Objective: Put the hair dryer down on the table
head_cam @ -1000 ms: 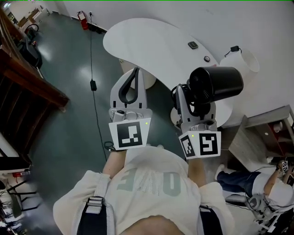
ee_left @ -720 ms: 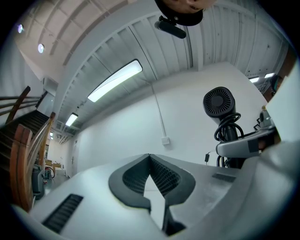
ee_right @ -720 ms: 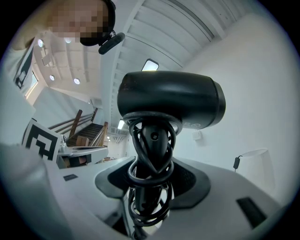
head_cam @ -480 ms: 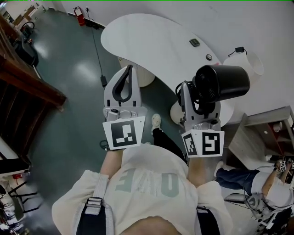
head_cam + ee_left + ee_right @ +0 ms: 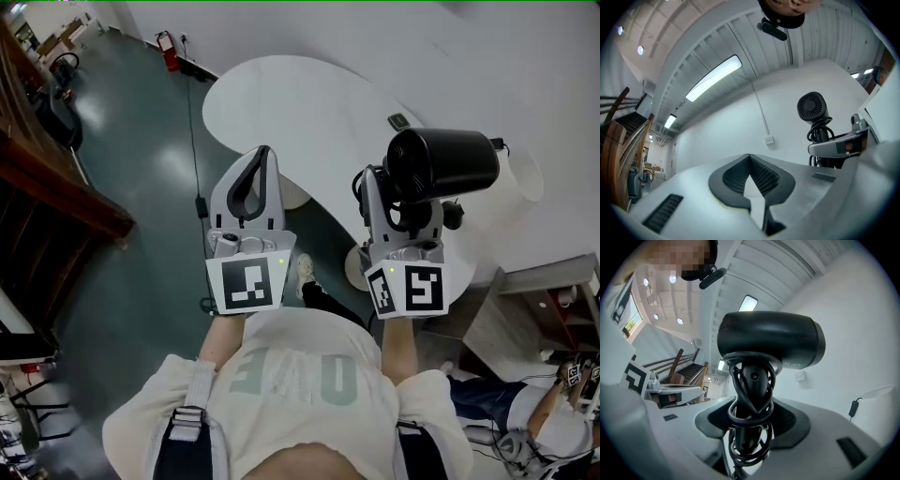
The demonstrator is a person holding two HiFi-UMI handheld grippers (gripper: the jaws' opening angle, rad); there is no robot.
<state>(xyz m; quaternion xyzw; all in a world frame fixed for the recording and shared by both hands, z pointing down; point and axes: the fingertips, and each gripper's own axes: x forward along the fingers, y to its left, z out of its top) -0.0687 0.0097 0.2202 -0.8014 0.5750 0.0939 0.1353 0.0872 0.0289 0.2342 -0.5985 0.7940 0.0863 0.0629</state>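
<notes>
Head view shows the black plastic hair dryer (image 5: 441, 164), handle clenched in the right gripper (image 5: 405, 192) fingers, carried nearer the white curved tabletop (image 5: 300, 103) but not yet set down, while the left gripper (image 5: 261, 155) fingers are closed on nothing.

The hair dryer (image 5: 441, 164) sits in the right gripper (image 5: 401, 192). Its handle (image 5: 754, 376) is between the jaws, the cord (image 5: 745, 404) is wound around the handle, and the body is above the jaws, over the right end of the surface (image 5: 281, 103). The left gripper (image 5: 260, 159) is just left of it, over the surface's near edge and apart from the dryer. A small device (image 5: 397, 121) lies on the surface beyond the dryer. A stair (image 5: 66, 183) stands at the left. A cable (image 5: 191, 131) runs along the floor (image 5: 131, 234) between the stair and the surface. Another person (image 5: 525, 422) is at the near right.
</notes>
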